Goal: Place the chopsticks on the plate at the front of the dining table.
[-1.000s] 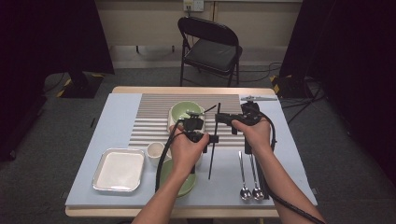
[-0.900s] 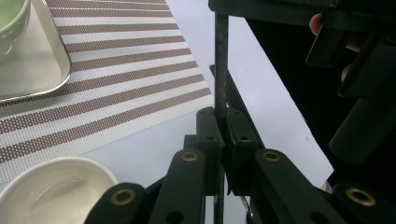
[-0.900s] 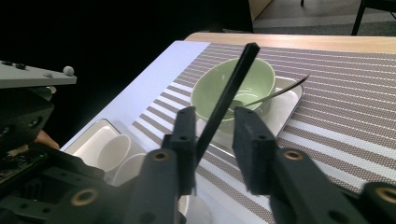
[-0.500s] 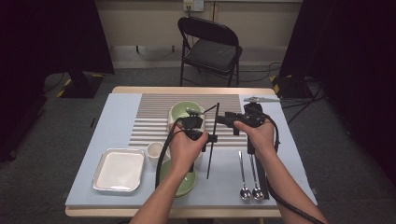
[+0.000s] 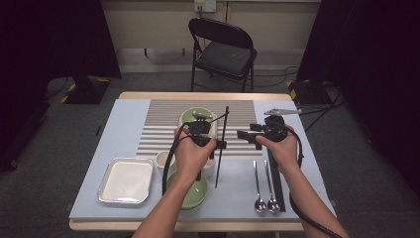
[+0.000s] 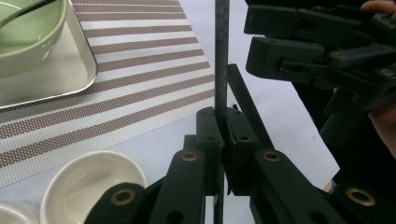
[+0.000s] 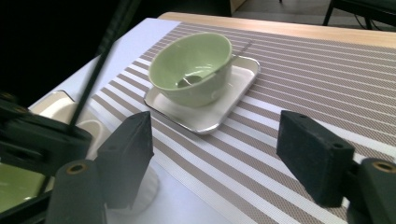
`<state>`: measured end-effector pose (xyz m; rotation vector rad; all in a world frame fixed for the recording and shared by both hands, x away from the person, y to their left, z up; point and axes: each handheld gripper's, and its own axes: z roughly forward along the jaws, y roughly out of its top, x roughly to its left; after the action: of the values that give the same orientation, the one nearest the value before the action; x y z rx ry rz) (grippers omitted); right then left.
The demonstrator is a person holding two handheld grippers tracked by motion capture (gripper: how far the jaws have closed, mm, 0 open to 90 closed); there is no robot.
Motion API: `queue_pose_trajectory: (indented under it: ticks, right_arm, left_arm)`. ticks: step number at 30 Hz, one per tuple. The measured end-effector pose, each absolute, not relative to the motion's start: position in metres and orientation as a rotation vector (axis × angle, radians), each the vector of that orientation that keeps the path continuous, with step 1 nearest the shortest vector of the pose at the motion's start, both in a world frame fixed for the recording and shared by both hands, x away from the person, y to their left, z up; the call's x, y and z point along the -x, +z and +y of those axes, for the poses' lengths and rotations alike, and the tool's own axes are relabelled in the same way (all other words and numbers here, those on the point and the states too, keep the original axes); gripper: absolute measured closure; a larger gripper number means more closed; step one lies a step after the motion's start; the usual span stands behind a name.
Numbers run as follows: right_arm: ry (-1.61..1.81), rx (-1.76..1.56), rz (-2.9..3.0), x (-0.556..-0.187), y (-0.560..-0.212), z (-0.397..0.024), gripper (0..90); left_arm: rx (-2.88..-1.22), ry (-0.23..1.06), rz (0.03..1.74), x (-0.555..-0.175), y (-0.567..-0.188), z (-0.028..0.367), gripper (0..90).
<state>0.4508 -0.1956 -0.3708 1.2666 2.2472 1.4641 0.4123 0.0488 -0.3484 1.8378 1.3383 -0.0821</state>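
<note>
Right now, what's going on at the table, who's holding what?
A person works with a gripper in each hand. The left gripper is shut on a thin black rod, held upright over the table. The right gripper, whose jaws have just been opening, has nothing between them and sits beside the rod. A green bowl with a spoon in it rests on a small tray.

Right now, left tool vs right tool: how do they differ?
The left tool is shut on the thin black rod, holding it roughly upright; the right tool grips nothing. The left tool's jaws pinch tight on the rod, while the right tool's jaws stand wide apart, having just been opening, with only the striped mat beyond them. Both are black, hand-held, above the table.
</note>
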Motion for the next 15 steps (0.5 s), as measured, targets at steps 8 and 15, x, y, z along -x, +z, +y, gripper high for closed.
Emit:
queue_pose_trajectory:
  ticks: [8, 15]
  right_arm:
    - [1.434, -1.306, 2.223, -0.450, -0.387, -0.211, 21.4]
    - [1.364, -1.323, 2.219, -0.450, -0.397, -0.219, 19.9]
  left_arm:
    - [-1.846, -0.077, 1.341, -0.413, -0.343, 0.056, 86.2]
    - [-1.843, -0.077, 1.352, -0.413, -0.339, 0.061, 86.2]
